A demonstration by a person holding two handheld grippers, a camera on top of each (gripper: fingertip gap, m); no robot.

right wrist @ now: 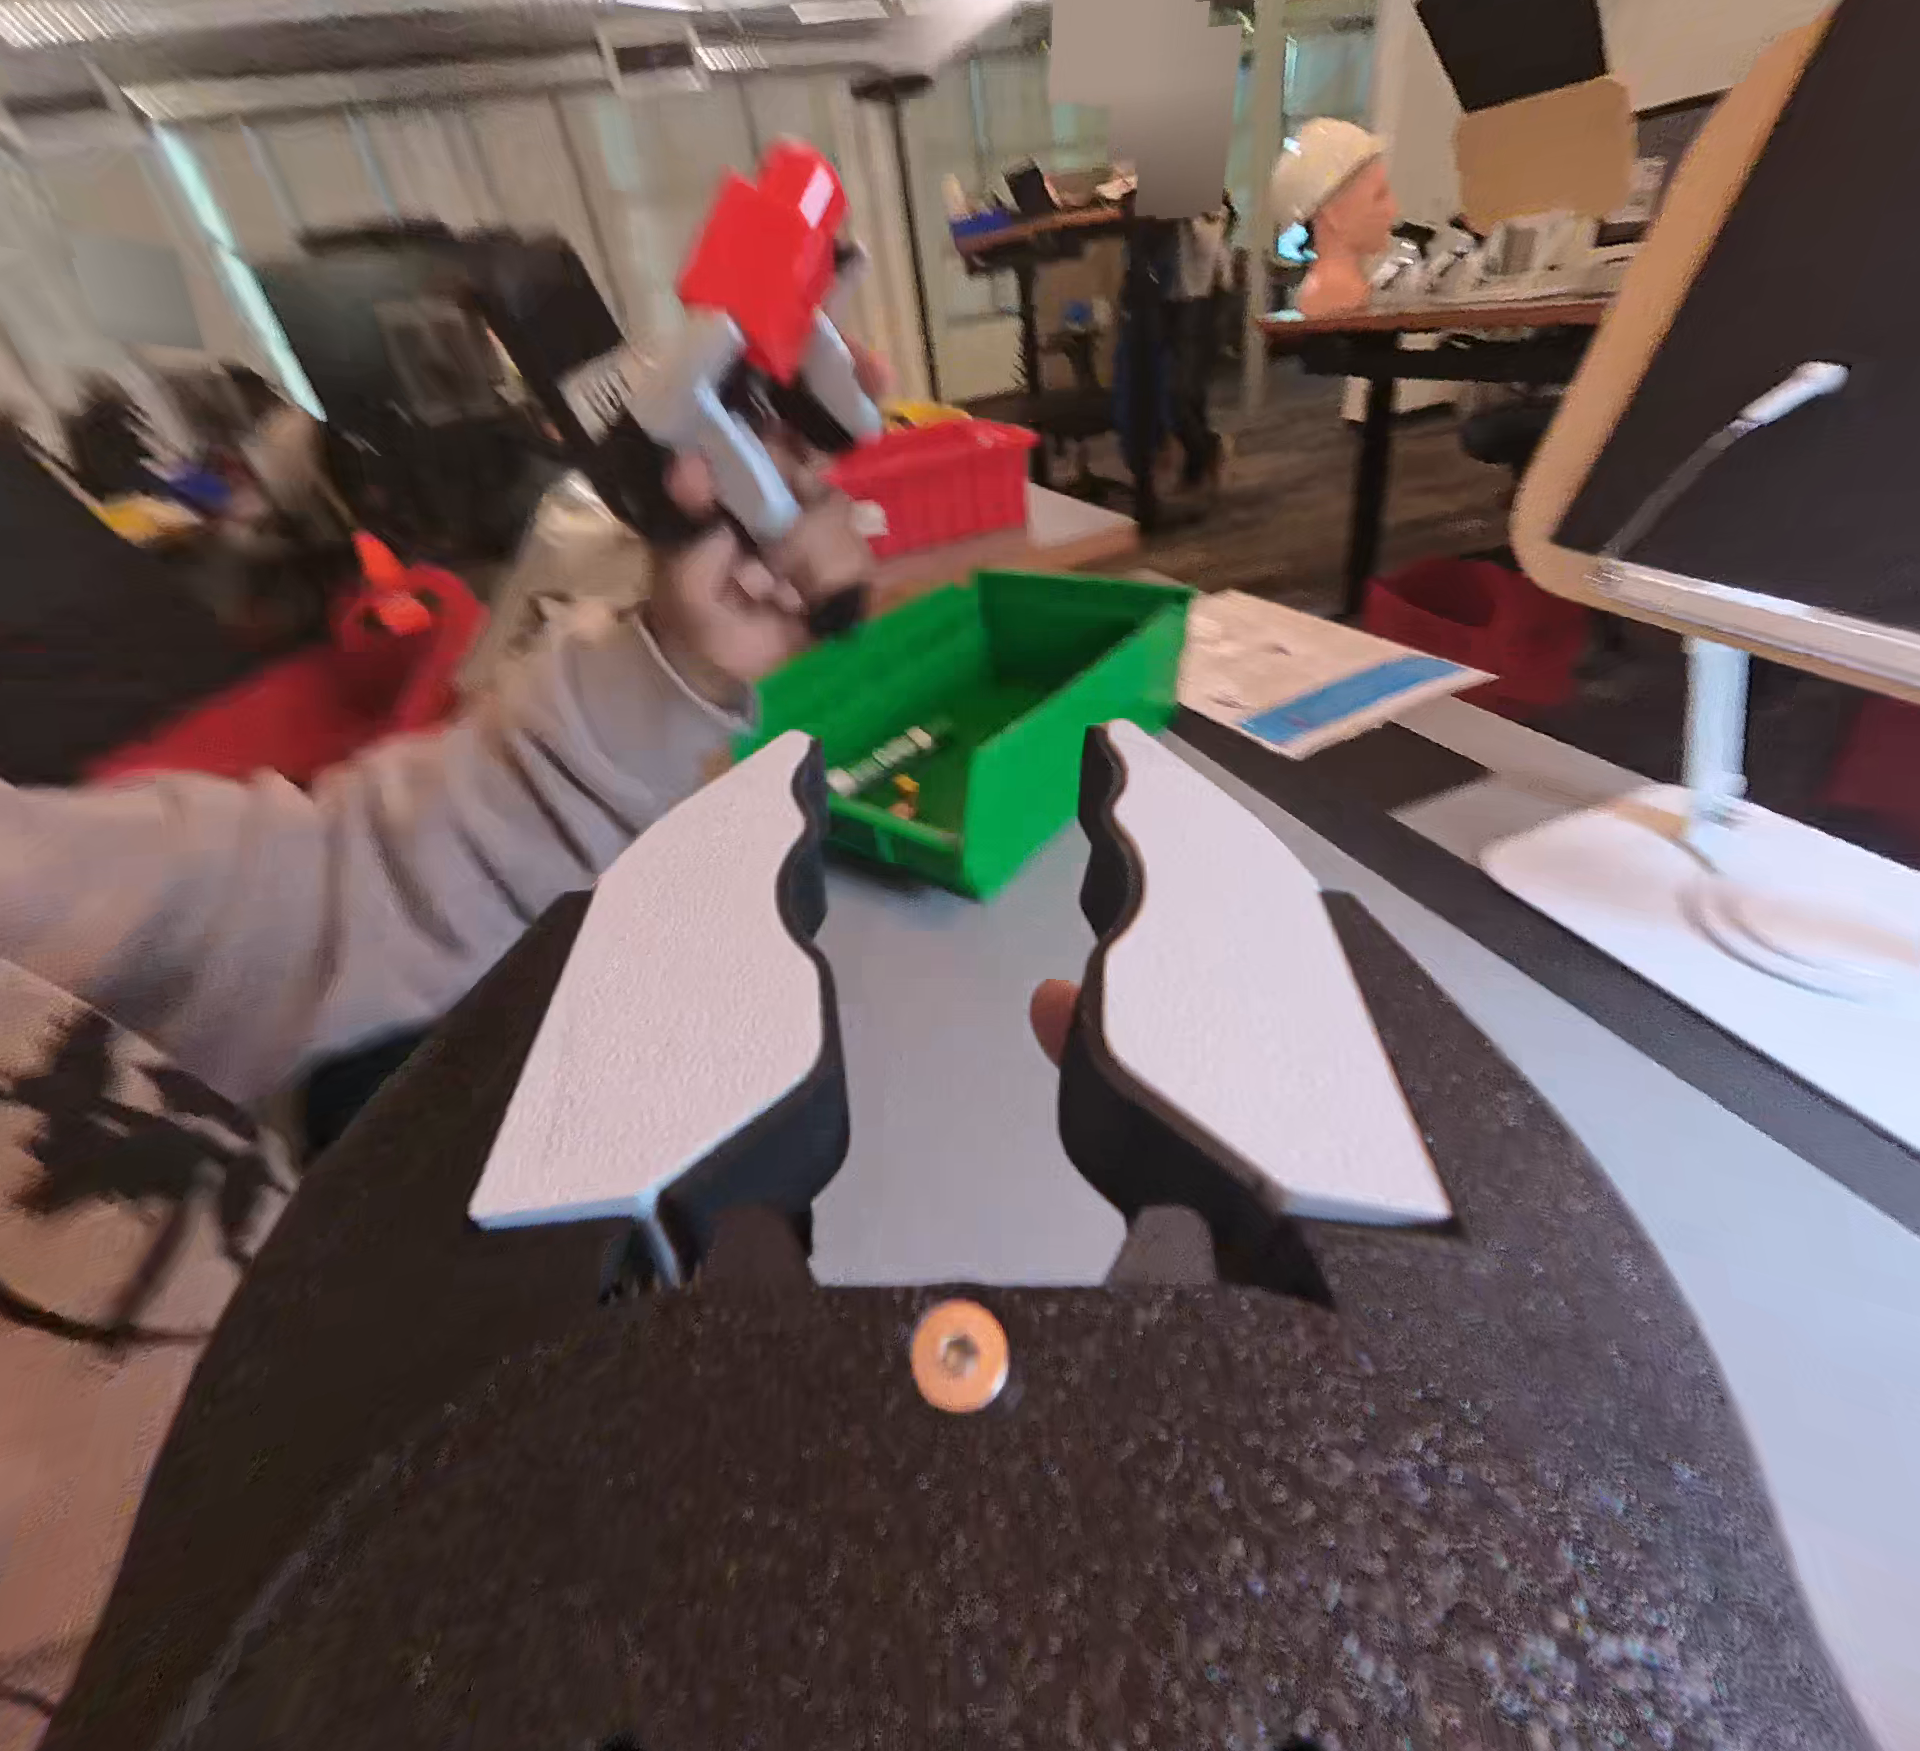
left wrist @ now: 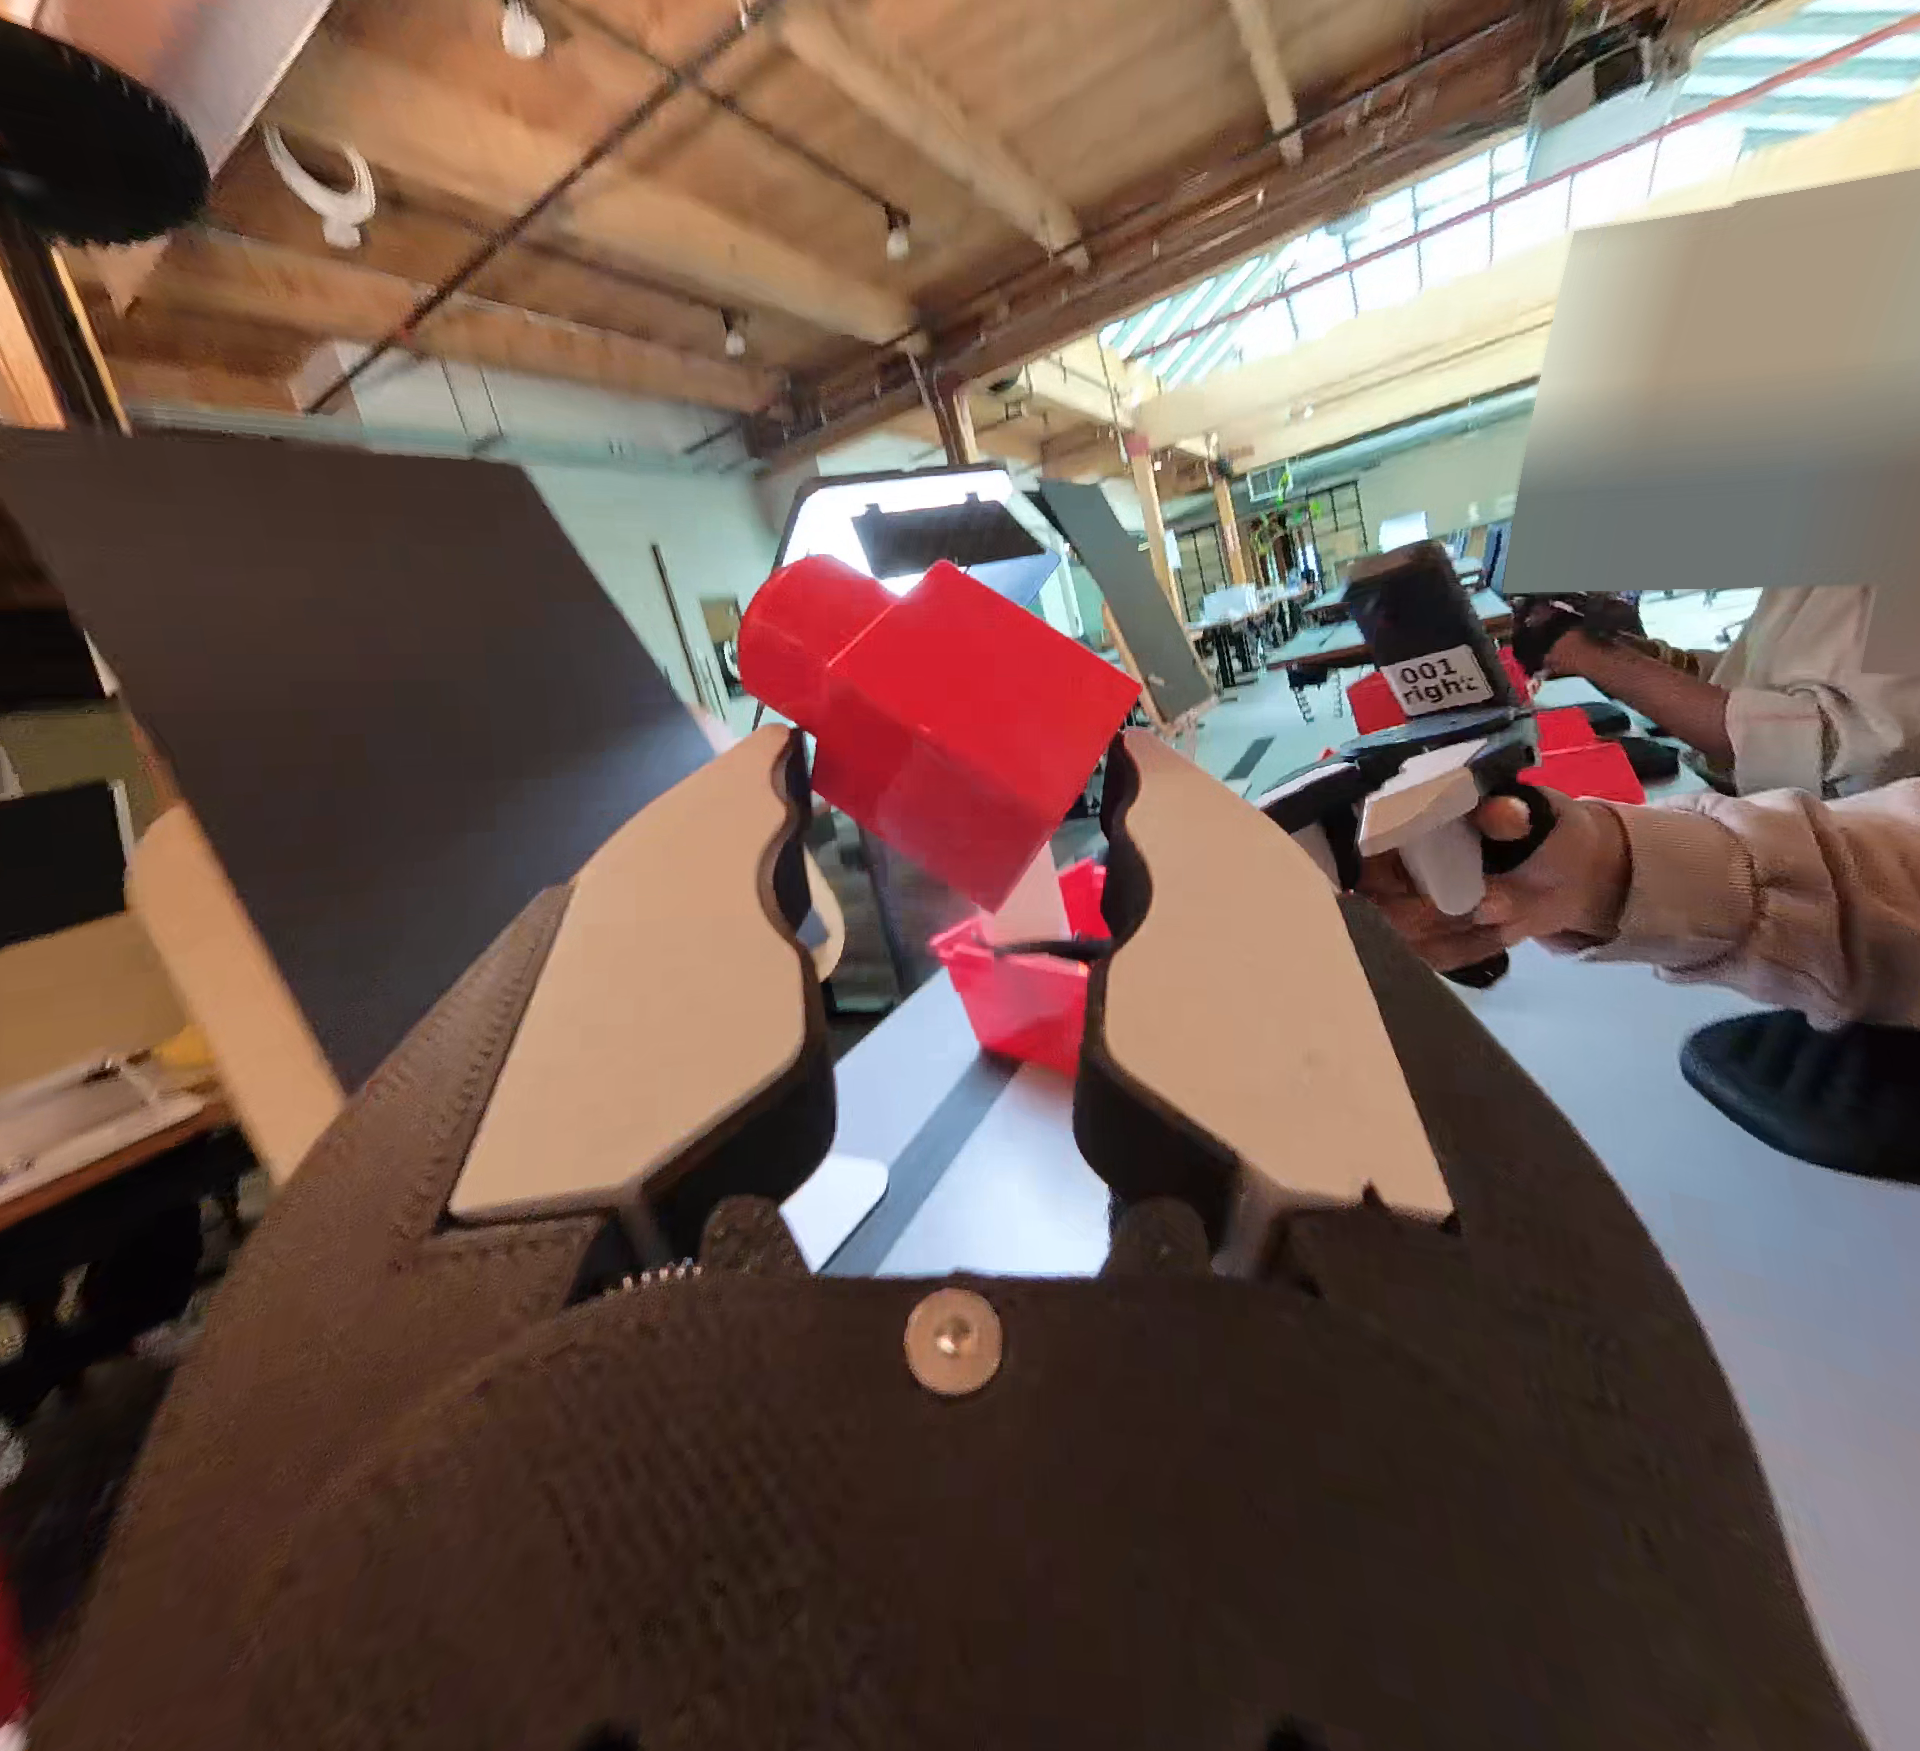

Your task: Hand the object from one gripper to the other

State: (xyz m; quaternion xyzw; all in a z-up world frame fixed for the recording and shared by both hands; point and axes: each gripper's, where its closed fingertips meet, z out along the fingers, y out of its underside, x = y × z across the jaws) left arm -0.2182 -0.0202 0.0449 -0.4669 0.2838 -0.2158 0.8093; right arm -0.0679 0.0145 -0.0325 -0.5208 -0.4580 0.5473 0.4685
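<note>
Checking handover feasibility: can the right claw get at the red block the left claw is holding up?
Probably yes. The right claw is open and empty, and the red block juts above the left claw in open air, nothing between them. It must still close the gap.

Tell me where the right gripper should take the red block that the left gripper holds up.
Probably the round stub end of the red block, which sticks up past the left gripper. That gripper clamps the lower, boxy part, so only the upper end looks free. Bring the open right gripper in from above, on the side away from the left gripper.
</note>
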